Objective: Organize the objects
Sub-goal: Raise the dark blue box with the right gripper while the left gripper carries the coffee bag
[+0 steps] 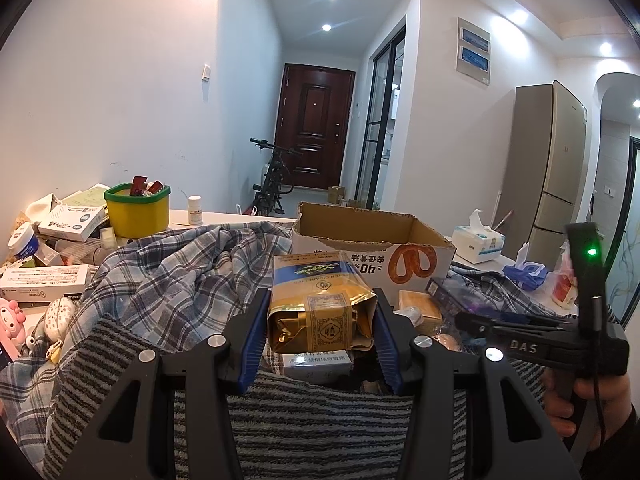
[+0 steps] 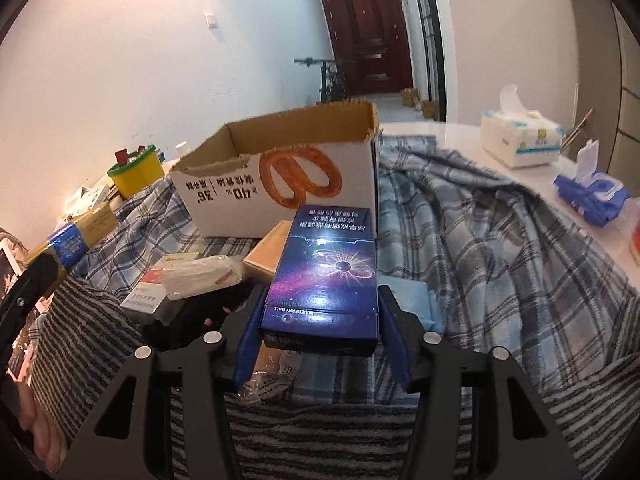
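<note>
Both hand-held grippers we carry are closed on cartons: our left hand-held gripper clamps a gold packet between its blue pads, with the packet's torn gold end nearest us and its blue-banded end pointing at the cardboard box; our right hand-held gripper has a dark blue carton with a starburst print between its pads, though we cannot tell how firmly they press; the carton tilts up toward that same cardboard box, whose white side shows a pretzel picture and whose top stands open. Beneath the gold packet lies a white carton, and just right of it a tan block; in the right wrist view a wrapped white packet and a red-and-white box lie left of the blue carton. All of this rests on a blue plaid cloth spread over the desk, with a grey striped cloth nearest us; farther out stand a yellow tub with a green rim, a small white bottle, a tissue pack, and a blue wipes pack; a bicycle leans by the dark wooden door.
</note>
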Demonstrator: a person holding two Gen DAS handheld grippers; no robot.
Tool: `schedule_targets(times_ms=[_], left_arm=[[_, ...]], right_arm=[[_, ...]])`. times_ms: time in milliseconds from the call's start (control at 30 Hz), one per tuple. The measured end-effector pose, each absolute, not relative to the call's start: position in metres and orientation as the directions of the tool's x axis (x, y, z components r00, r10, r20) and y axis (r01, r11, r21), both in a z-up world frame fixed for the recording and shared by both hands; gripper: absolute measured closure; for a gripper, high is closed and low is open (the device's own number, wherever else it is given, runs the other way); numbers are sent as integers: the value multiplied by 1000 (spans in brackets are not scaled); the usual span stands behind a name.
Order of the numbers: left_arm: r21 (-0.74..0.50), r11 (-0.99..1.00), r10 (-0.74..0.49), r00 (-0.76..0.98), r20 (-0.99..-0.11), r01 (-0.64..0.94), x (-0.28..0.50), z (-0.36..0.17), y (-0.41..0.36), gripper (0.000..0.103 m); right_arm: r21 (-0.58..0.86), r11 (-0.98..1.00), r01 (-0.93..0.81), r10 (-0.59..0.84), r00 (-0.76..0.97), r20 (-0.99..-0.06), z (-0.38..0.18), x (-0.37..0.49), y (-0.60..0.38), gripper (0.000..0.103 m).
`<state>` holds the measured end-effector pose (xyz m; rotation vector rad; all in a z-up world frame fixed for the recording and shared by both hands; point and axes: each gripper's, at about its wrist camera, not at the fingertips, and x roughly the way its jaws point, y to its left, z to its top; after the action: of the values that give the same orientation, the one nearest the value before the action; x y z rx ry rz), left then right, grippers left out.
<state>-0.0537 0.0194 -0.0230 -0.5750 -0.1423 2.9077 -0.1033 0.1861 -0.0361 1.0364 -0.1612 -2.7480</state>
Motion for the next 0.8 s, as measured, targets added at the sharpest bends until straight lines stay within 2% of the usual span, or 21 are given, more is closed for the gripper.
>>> schedule_targets(times_ms=[367, 800], left_arm=[[-99, -985, 166, -919, -357, -140, -52, -24, 21, 52], [-97, -988, 149, -927, -345, -123, -49, -22, 17, 52]], right_arm=[[74, -988, 138, -157, -843, -515, -19, -75, 179, 51], [40, -989, 142, -145, -873, -465, -15, -65, 175, 51]])
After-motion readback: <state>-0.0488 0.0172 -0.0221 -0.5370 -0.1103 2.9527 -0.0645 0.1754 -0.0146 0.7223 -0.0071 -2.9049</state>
